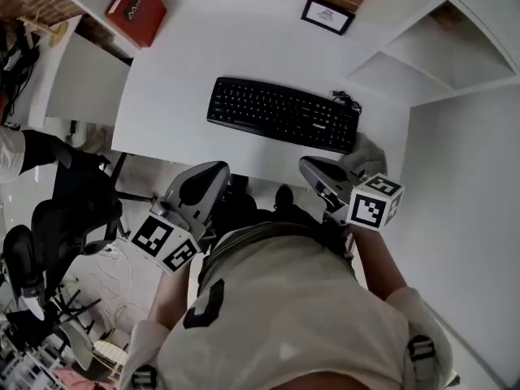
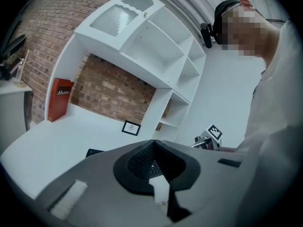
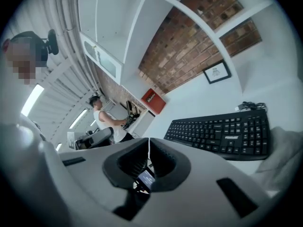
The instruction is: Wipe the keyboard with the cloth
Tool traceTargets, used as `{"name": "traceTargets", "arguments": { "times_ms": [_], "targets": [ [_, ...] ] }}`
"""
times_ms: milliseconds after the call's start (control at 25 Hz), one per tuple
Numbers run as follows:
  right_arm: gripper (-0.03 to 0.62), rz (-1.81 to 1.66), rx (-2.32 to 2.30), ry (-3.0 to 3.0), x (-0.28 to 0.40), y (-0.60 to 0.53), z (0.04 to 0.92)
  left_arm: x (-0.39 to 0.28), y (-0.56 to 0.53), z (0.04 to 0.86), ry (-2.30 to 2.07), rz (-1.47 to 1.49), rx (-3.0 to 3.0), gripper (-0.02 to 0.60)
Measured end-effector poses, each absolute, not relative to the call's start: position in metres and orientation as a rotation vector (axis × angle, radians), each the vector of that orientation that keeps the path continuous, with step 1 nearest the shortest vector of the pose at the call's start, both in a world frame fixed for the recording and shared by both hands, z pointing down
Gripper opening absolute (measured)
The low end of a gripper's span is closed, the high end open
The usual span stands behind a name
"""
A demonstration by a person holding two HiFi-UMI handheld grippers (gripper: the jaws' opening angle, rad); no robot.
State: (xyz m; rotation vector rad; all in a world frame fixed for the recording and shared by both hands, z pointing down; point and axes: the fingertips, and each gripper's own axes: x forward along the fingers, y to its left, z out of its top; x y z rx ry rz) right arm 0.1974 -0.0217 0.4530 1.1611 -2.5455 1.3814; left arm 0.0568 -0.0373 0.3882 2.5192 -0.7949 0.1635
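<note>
Keyboard [image 1: 280,114] untouched; left gripper [image 2: 152,143] fingers closed, empty; right gripper [image 3: 148,141] fingers closed, empty.

matt black plastic keyboard [image 1: 282,114], smooth white desk [image 1: 187,63], rough brick wall [image 2: 113,91], perhaps soft grey cloth [image 1: 367,154]

The surface [image 1: 175,63] lies bare left of the keyboard [image 1: 280,114] — open passage there; to its right the cloth [image 1: 370,149] and shelves [image 1: 431,51] crowd in.
</note>
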Motion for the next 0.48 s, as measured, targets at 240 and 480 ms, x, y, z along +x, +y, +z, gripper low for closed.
{"name": "traceTargets", "arguments": {
  "times_ms": [240,480],
  "targets": [
    [0.19,1.181,1.521,-2.015,0.32,0.014,0.529,0.066,-0.051,0.395,-0.728,0.233,2.553,0.005],
    [0.227,1.01,1.635,-1.621,0.427,0.002,0.623,0.048,-0.063,0.391,-0.85,0.402,2.591,0.005]
  ]
}}
